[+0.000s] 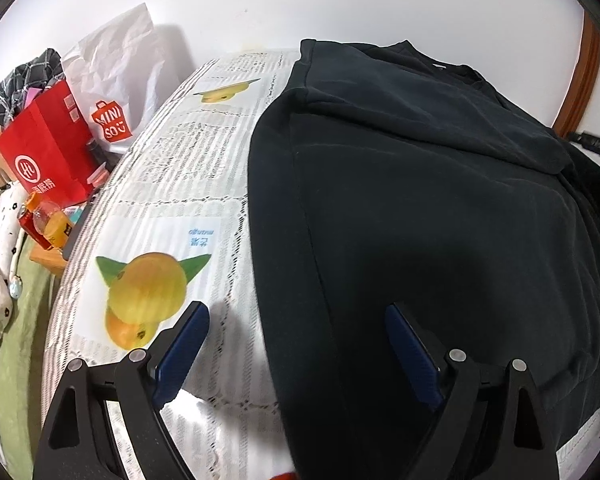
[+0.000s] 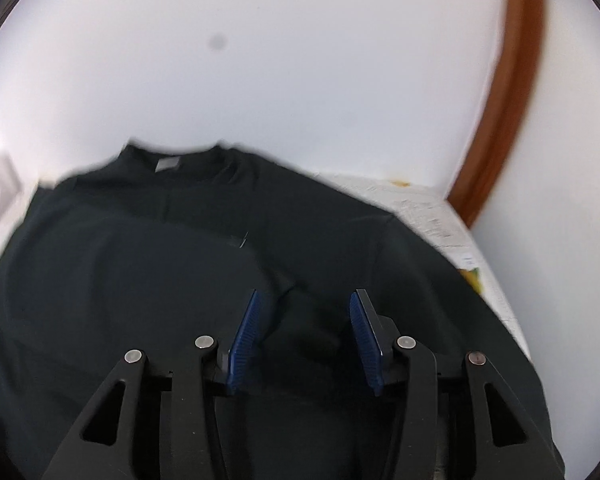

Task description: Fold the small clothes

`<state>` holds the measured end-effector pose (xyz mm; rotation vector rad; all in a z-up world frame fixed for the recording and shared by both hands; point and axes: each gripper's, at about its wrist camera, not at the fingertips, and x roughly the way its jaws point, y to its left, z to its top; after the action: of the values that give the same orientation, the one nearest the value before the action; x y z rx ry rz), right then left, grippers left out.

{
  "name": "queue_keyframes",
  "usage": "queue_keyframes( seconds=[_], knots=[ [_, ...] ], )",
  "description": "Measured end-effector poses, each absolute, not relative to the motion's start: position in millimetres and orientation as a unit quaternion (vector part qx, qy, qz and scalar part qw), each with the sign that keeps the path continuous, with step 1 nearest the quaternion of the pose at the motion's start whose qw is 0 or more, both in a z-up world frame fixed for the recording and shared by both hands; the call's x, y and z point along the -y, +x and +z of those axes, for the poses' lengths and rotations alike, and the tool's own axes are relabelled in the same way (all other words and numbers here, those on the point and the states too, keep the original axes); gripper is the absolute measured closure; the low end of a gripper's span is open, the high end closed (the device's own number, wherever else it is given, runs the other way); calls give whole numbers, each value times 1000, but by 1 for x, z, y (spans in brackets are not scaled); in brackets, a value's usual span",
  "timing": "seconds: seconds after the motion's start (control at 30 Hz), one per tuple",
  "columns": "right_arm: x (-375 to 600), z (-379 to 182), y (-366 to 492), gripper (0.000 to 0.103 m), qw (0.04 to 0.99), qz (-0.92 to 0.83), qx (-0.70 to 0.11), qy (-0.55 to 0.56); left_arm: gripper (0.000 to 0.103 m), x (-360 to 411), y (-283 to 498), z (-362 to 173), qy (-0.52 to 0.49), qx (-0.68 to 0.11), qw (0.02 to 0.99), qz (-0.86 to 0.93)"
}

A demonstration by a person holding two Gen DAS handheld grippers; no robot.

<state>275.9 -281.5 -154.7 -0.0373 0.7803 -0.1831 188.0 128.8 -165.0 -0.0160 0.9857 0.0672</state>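
Black shirt (image 1: 420, 208) is lying spread on the table, on a white tablecloth (image 1: 172, 184) printed with text and yellow fruit. It's covering the right part of the cloth in the left wrist view, collar at the far end toward the white wall (image 1: 300, 0). 1 side looks folded over onto the body; a fold edge is running diagonally across the upper part.

Left gripper (image 1: 296, 312) is hovering with jaws spread wide, nothing between the pads. It's straddling the shirt's left edge: 1 finger over bare cloth, the other over black fabric.

Right gripper (image 2: 304, 300) is sitting partly open over the shirt's middle, fabric below the gap, pads not pressing on anything. That view is motion-blurred.

Red paper bag (image 1: 48, 148) and white MINISO bag (image 1: 112, 80) are standing left of the table, well apart from the shirt.
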Motion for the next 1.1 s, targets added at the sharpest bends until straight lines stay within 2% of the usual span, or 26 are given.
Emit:
queue_keyframes(
  seconds=[0.13, 0.27, 0.47, 0.53, 0.63, 0.87, 1.1],
  knots=[
    [287, -189, 293, 58, 900, -117, -418, -26, 14, -132, 180, -163, 5, -475, 879, 38],
    [285, -179, 279, 57, 901, -131, -412, -20, 14, -139, 174, -161, -3, -480, 876, 44],
    [278, -152, 210, 53, 911, -116, -394, -32, 15, -146, 157, -162, -27, -479, 877, 33],
    [281, -152, 172, 43, 912, -114, -394, -25, 15, -147, 149, -162, -29, -478, 877, 26],
    [288, -161, 127, 36, 908, -118, -402, -24, 17, -146, 139, -164, -34, -477, 878, 12],
    [316, -190, 35, 36, 892, -159, -422, -11, 22, -138, 118, -158, -30, -460, 887, -12],
    [392, -192, -10, 35, 868, -272, -415, 1, 22, -130, 114, -150, -17, -443, 896, -10]
  ],
)
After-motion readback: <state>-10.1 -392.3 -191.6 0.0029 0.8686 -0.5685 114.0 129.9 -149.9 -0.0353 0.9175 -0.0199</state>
